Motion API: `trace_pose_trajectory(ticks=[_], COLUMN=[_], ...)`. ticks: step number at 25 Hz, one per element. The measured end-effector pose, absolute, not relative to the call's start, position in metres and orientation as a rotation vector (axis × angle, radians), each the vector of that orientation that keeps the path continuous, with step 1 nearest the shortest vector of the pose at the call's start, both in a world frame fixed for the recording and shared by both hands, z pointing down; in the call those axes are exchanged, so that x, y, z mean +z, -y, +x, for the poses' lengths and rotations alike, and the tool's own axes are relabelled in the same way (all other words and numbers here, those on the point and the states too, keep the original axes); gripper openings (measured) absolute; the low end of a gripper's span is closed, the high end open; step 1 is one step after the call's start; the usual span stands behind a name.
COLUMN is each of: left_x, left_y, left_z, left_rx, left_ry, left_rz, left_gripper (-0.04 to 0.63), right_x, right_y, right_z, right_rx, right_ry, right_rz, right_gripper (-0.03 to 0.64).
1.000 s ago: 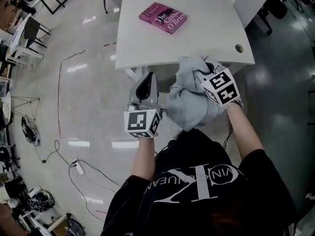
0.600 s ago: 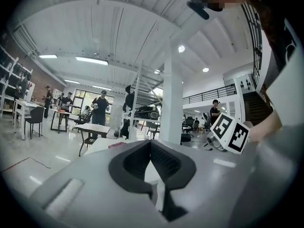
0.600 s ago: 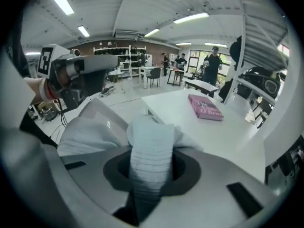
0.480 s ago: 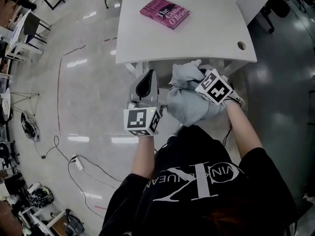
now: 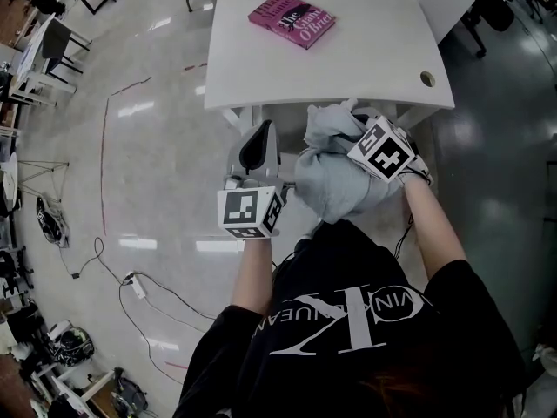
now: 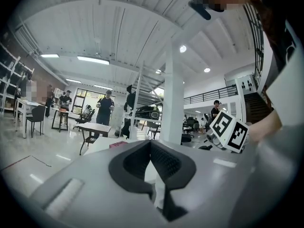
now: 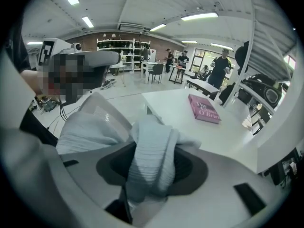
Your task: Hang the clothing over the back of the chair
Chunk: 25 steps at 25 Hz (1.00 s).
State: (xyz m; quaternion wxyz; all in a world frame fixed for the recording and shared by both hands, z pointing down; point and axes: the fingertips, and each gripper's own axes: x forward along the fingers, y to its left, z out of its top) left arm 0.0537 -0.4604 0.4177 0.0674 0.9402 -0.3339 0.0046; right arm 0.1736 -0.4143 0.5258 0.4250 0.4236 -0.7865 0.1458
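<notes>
The grey clothing (image 5: 331, 181) lies bunched over the white mesh chair back (image 7: 107, 113), just in front of the white table (image 5: 348, 59). My right gripper (image 5: 359, 131) points down into the top of the bundle. Its jaws are opening, and a ribbed fold of the clothing (image 7: 152, 151) lies loosely between them, with dark pad showing on both sides. My left gripper (image 5: 259, 142) is held level to the left of the clothing, apart from it. Its fingertips meet, with nothing between them (image 6: 151, 151). In the head view the chair is hidden under the cloth.
A pink book (image 5: 291, 20) lies on the far part of the table, and a cable hole (image 5: 426, 78) sits near its right corner. Cables (image 5: 130, 290) trail over the floor at the left. Other tables and chairs (image 5: 52, 50) stand at the far left.
My right gripper has tipped downward and sunk a little with the clothing, and the cloth now sits lower. The left gripper has not moved.
</notes>
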Motion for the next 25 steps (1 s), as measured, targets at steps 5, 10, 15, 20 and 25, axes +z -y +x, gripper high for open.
trace_pose_trajectory(ticks=[5, 10, 15, 20, 25], left_x=[0.417, 0.416, 0.413, 0.412, 0.412], left_y=[0.458, 0.454, 0.454, 0.451, 0.443], left_z=[0.055, 0.057, 0.056, 0.052, 0.049], left_rx=[0.016, 0.010, 0.007, 0.002, 0.000], left_ry=[0.996, 0.986, 0.978, 0.974, 0.962], left_rz=[2.835, 2.838, 2.840, 2.836, 2.840], left_gripper=[0.011, 0.011, 0.011, 0.011, 0.011], right_x=[0.515, 0.509, 0.500, 0.488, 0.470], right_y=[0.413, 0.410, 0.410, 0.406, 0.399], right_z=[0.178, 0.183, 0.180, 0.182, 0.187], right_rx=[0.374, 0.366, 0.367, 0.374, 0.407], right_ry=[1.967, 1.971, 1.990, 2.015, 2.062], right_rz=[1.097, 1.134, 1.160, 1.234, 1.372], right_gripper=[0.178, 0.178, 0.178, 0.159, 0.061])
